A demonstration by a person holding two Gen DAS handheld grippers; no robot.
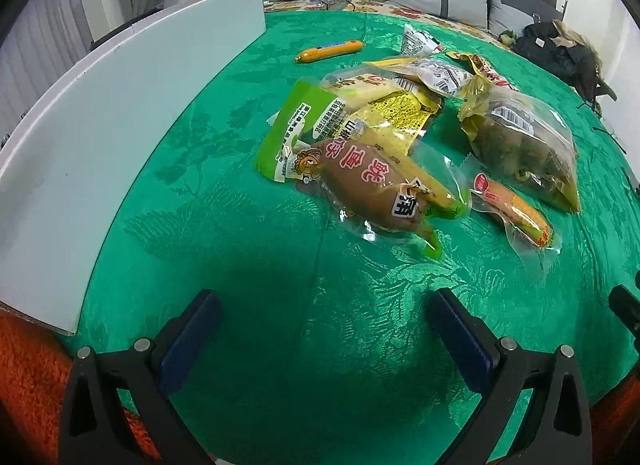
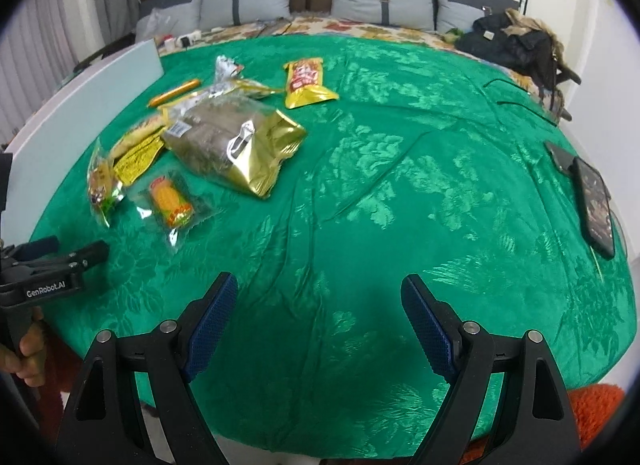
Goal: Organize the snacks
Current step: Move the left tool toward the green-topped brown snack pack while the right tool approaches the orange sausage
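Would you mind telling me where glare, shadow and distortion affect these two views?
Left wrist view: fisheye bends the white board; a dark shadow lies on the green cloth ahead of the left gripper. Right wrist view: glare on the gold bag; edges slightly blurred.

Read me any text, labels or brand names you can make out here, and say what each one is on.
"GenRobot.AI": on the left gripper, seen from the right wrist.
"山椒": upside down on the green packet.
Large red characters on the brown pouch: upside down, not surely readable.
Barcodes and small print on the clear bag and red-yellow packet: too blurred.
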